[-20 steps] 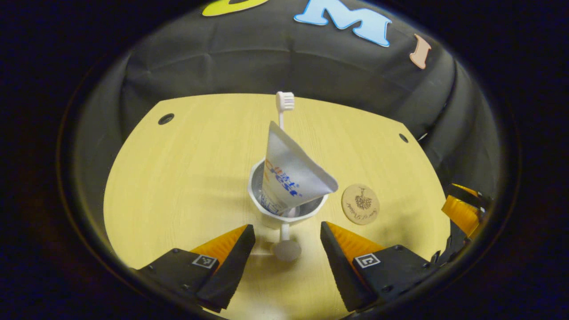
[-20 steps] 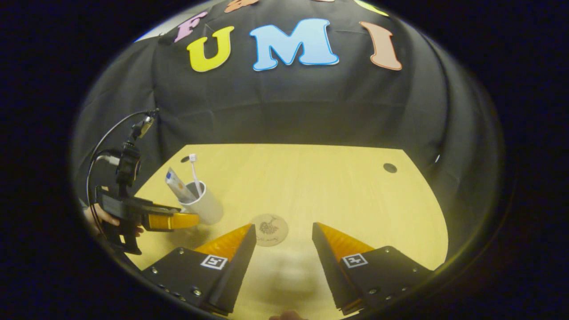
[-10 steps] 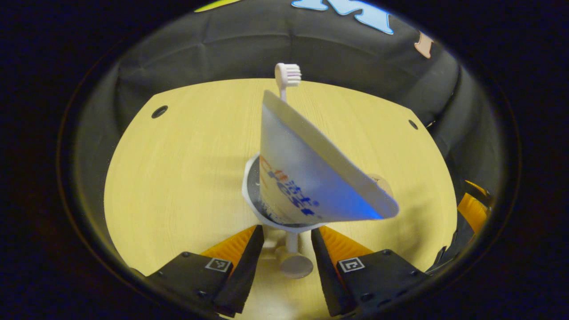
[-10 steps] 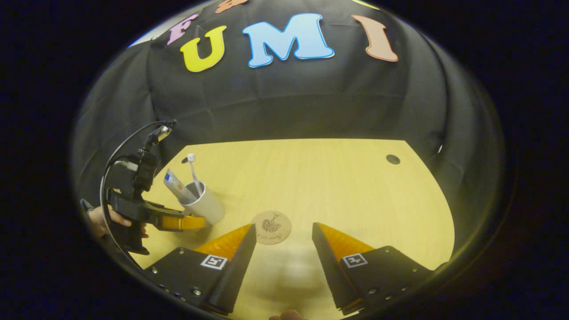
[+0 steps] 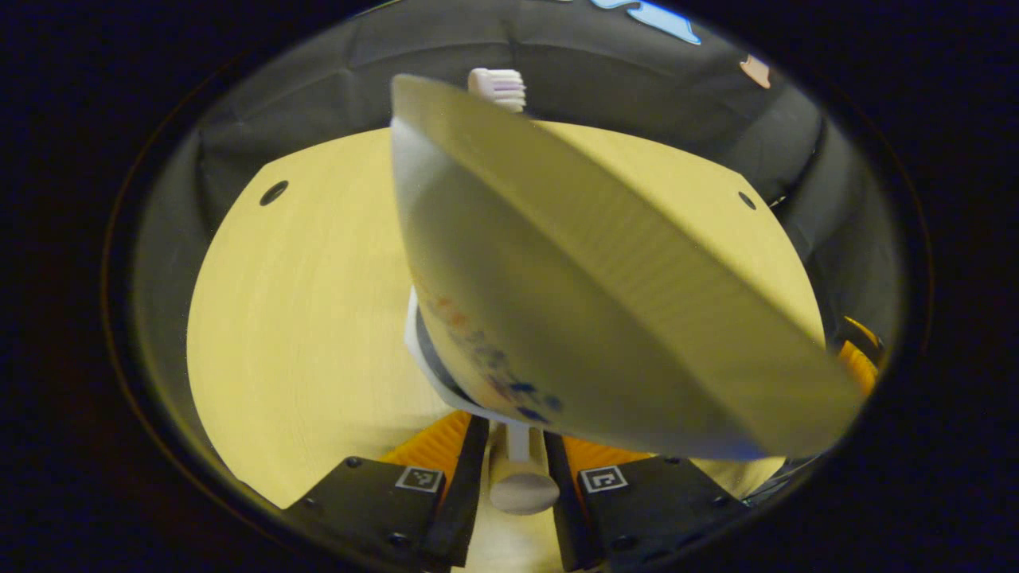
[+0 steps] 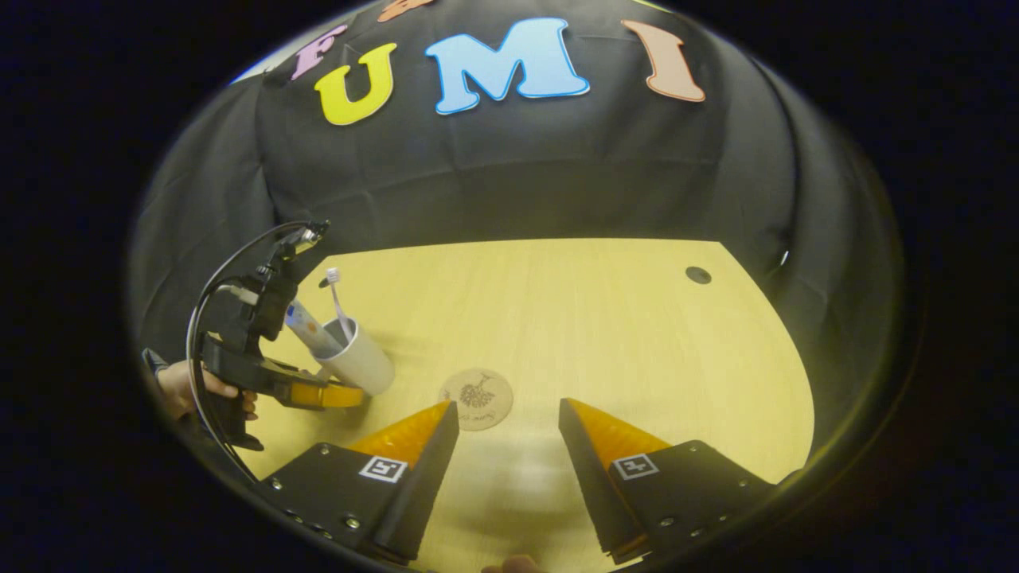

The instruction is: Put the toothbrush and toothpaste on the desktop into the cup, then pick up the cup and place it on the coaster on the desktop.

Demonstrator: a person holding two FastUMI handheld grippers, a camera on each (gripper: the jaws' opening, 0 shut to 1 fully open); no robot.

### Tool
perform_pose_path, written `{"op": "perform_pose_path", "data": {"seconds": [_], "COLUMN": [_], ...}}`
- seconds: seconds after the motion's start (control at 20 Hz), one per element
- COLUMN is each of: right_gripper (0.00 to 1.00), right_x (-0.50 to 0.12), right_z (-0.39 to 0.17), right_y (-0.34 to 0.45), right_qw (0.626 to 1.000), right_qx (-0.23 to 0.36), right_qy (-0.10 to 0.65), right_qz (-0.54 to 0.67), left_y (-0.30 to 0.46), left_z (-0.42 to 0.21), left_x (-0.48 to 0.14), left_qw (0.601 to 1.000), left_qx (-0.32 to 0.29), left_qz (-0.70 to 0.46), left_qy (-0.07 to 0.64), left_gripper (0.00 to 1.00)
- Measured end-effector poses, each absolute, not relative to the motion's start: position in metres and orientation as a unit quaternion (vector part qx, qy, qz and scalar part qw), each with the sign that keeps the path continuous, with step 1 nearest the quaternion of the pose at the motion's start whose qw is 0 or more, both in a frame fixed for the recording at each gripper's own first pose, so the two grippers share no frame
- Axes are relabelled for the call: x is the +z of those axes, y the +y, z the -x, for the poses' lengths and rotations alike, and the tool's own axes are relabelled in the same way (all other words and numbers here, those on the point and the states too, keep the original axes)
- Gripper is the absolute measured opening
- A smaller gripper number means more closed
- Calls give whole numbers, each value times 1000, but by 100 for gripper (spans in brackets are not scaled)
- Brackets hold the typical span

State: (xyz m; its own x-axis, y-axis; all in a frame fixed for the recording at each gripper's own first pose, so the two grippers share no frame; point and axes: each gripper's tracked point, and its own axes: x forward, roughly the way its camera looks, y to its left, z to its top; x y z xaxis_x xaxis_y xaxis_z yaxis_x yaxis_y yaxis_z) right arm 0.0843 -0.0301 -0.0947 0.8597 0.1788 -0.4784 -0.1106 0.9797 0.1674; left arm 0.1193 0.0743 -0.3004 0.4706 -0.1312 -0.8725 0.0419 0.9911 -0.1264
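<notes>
1. The desk is bare between the cup and its goal, so, by my reckoning, your path is short. Lift only enough to clear the wood, then carry the load sideways.
2. Your right gripper hangs over the desk with its tongs wide and holding nothing. Keep it back from the landing spot.
3. Your left gripper has its tongs drawn narrow on the white peg at the near side of the cup; both fingers look to press on it. Check that the grip is firm before you raise anything.
4. The toothpaste stands in the cup and leans out towards the camera on your left gripper. That lean will likely pull the load over, so move slowly and keep the cup upright.
5. The coaster lies flat just beside the cup, near your right gripper's left fingertip. Centre the cup's base over it and set it down straight.
6. The toothbrush stands in the cup too, bristles up; avoid jolts that could tip it out.
7. Writing: the tube's red and blue print is too blurred to read. The coaster bears a plant drawing and a line of script too small to make out. Each gripper carries small square black-and-white tags.
</notes>
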Motion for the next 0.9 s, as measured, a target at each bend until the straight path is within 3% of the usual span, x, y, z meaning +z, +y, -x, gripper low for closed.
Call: {"op": "perform_pose_path", "data": {"seconds": [0.05, 0.1, 0.15, 0.25, 0.3, 0.35, 0.45, 0.5, 0.7, 0.75, 0.8, 0.9], "right_gripper": [78, 78, 78, 78, 79, 78, 78, 78, 78, 78, 78, 78], "right_x": [-95, -97, -97, -98, -98, -98, -97, -98, -97, -97, -97, -95], "right_z": [-84, -83, -84, -83, -83, -83, -83, -83, -84, -83, -82, -79], "right_y": [-31, -31, -31, -32, -32, -33, -34, -35, -41, -42, -44, -46], "right_qw": [962, 961, 961, 960, 960, 960, 960, 960, 960, 961, 961, 961], "right_qx": [75, 75, 76, 76, 76, 76, 75, 74, 70, 69, 69, 68], "right_qy": [255, 257, 258, 259, 259, 259, 258, 258, 256, 255, 254, 252], "right_qz": [-67, -68, -69, -72, -74, -75, -76, -78, -85, -86, -87, -89], "left_y": [79, 78, 79, 82, 82, 81, 80, 79, 66, 61, 56, 42], "left_z": [-119, -121, -120, -119, -117, -118, -119, -118, -120, -121, -122, -125], "left_x": [-305, -306, -301, -301, -302, -302, -302, -302, -291, -287, -282, -276], "left_qw": [858, 856, 856, 854, 853, 853, 855, 855, 863, 866, 868, 870], "left_qx": [-39, -42, -40, -38, -35, -36, -33, -34, -46, -52, -57, -73], "left_qz": [33, 28, 25, 15, 12, 10, 9, 8, -8, -15, -22, -34], "left_qy": [511, 514, 514, 518, 521, 520, 518, 517, 502, 498, 493, 486], "left_gripper": [48, 35, 40, 37, 43, 37, 42, 36, 36, 31, 36, 36]}}
